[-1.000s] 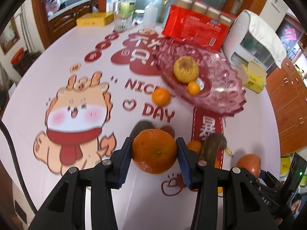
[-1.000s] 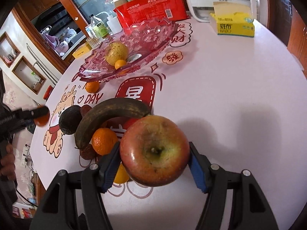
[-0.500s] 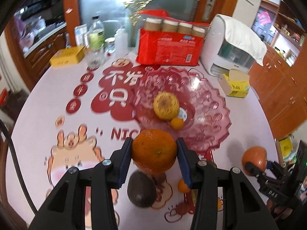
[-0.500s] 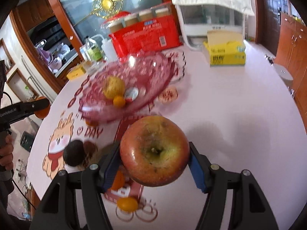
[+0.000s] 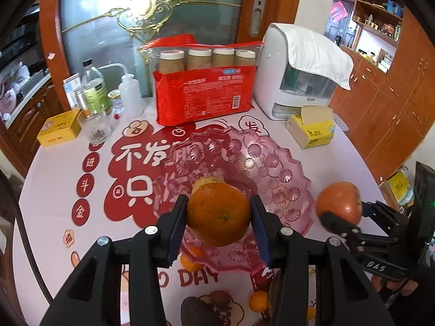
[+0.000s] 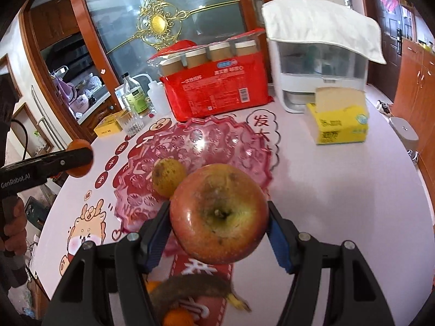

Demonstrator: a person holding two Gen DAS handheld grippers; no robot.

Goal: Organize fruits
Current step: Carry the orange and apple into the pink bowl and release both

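Clamping an orange [image 5: 218,214], your left tongs [image 5: 218,218] hang over the near rim of the pink glass dish [image 5: 282,179]; your right tongs [image 6: 218,214] grip a red apple [image 6: 219,213] just beside it. In the dish lies a yellow pear [image 6: 168,176]. Near you on the table [image 6: 339,190]: avocado [image 5: 195,311], browned banana [image 6: 190,289], small oranges [image 5: 191,258]. Beyond the dish stand a red cup pack [image 5: 204,95] and yellow tissue box [image 6: 339,125].

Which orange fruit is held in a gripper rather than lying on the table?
The big orange, clamped in the left gripper above the pink dish; the smaller oranges lie on the table.
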